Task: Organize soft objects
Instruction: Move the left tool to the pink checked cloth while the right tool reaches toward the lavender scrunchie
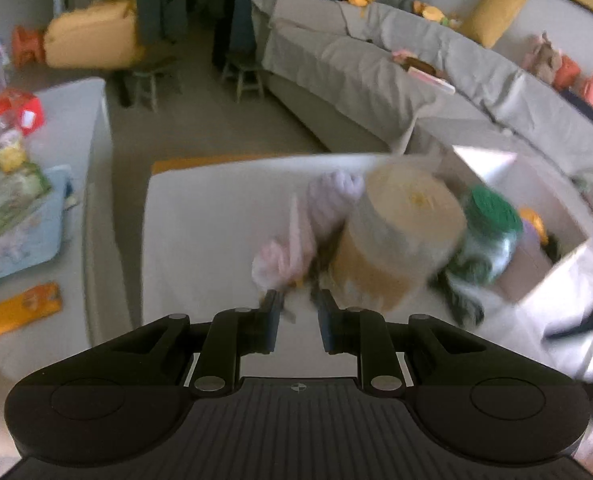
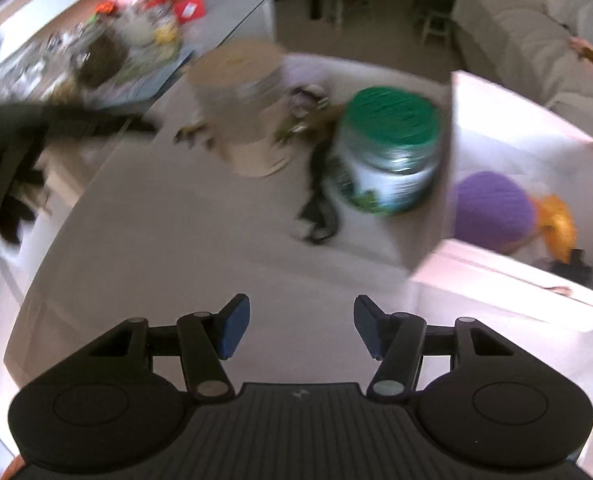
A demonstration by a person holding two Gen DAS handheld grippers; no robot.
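Observation:
A pale pink and lilac soft toy [image 1: 292, 232] lies on the white table [image 1: 200, 232], against a tan-lidded jar [image 1: 396, 236]. My left gripper [image 1: 298, 304] is open with a narrow gap, its fingertips just short of the toy's near end. A green-lidded jar [image 2: 388, 148] stands to the right with a dark soft object [image 2: 320, 212] at its foot. A white open box [image 2: 508, 136] holds a purple soft ball [image 2: 492, 208] and an orange soft thing [image 2: 556, 224]. My right gripper [image 2: 300, 328] is open and empty above the table. Both views are blurred.
A grey sofa [image 1: 416, 76] with a yellow cushion and several plush toys runs along the back right. A side table [image 1: 72, 128] at the left carries a blue tray, jars and packets. Small stools [image 1: 248, 76] stand on the floor beyond.

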